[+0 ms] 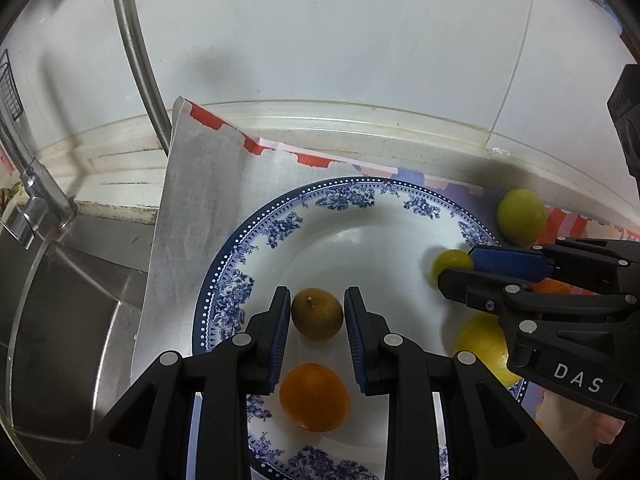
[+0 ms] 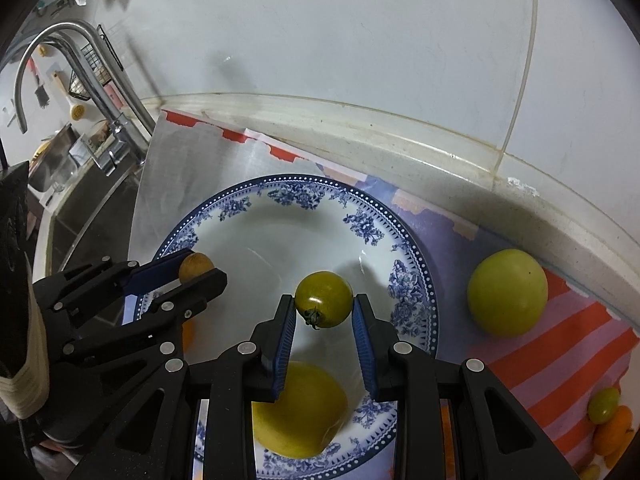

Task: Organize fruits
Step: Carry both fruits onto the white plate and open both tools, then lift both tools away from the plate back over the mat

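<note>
Stood behind everything: a white tiled wall (image 1: 320, 40), with a steel sink (image 1: 68, 280) and its curved faucet (image 2: 52, 52) off to the left. Lay across the surface: a mat (image 2: 560, 340), grey on its left part, striped orange and lilac on its right. Rested on that mat: a blue-and-white floral plate (image 1: 280, 228), white in its well. Sat off the plate on the striped part, near the back ledge: a large green tomato (image 2: 507, 292). Sat inside the plate at its near right: a large yellow fruit (image 2: 300, 412), partly hidden under gripper arms. Lay in the plate's near middle, just below the left fingers: an orange fruit (image 1: 314, 396). Clustered at the mat's far right edge, touching each other: small orange and green fruits (image 2: 610, 420). Reached in over the plate from either side: the left hand-held gripper (image 1: 317, 314), its blue pads set on both sides of a small brown round fruit (image 1: 317, 314) with the pads seeming to touch it, low over the plate's well; and the right hand-held gripper (image 2: 324, 306), clamped on a small green cherry tomato (image 2: 324, 306) with its dried stem turned toward the camera, over the plate's right half. Could not be told from either view: whether either small fruit touched the plate or hung above it.
</note>
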`<state>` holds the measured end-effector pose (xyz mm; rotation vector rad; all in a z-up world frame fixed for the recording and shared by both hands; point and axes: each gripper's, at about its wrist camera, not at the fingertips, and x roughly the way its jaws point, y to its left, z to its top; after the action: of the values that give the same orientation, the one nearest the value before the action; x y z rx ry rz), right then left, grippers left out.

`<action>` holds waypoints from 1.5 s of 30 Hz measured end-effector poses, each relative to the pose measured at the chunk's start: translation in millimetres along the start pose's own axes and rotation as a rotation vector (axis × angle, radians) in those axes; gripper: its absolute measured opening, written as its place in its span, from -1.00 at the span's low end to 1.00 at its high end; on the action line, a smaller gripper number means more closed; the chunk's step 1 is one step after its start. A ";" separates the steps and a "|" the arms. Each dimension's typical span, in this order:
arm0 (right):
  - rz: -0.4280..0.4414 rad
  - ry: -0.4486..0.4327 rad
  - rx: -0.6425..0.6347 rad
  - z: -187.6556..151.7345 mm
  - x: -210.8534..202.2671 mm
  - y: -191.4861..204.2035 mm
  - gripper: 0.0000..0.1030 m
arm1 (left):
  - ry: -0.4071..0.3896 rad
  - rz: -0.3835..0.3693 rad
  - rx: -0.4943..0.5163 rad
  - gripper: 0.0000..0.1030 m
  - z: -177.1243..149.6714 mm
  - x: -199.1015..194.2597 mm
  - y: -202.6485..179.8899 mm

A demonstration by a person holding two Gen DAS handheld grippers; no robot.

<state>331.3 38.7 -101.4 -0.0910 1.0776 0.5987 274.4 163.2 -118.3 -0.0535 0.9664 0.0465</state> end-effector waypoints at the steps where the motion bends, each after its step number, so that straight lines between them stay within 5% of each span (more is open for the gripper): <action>1: 0.002 0.000 0.000 0.2 -0.5 -0.2 -0.35 | -0.003 0.000 -0.004 -0.40 0.2 -2.0 0.0; 13: -0.049 -0.105 -0.050 -15.0 -53.7 10.8 -0.25 | -0.114 0.004 0.009 -0.26 -3.9 -67.9 -12.9; 24: -0.101 -0.209 -0.053 -53.6 -125.6 11.0 -0.24 | -0.261 -0.013 0.017 0.19 -20.3 -141.1 -37.9; 27: -0.122 -0.250 -0.032 -67.5 -146.1 8.5 -0.03 | -0.297 -0.018 0.027 0.29 -26.2 -157.2 -49.4; 45: -0.297 -0.402 0.086 -140.9 -234.1 -17.5 0.28 | -0.399 -0.064 0.060 0.58 -63.3 -211.0 -100.4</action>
<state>149.7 -122.7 24.8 -0.0513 0.6805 0.2849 109.1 55.5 22.0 -0.0187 0.5669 -0.0299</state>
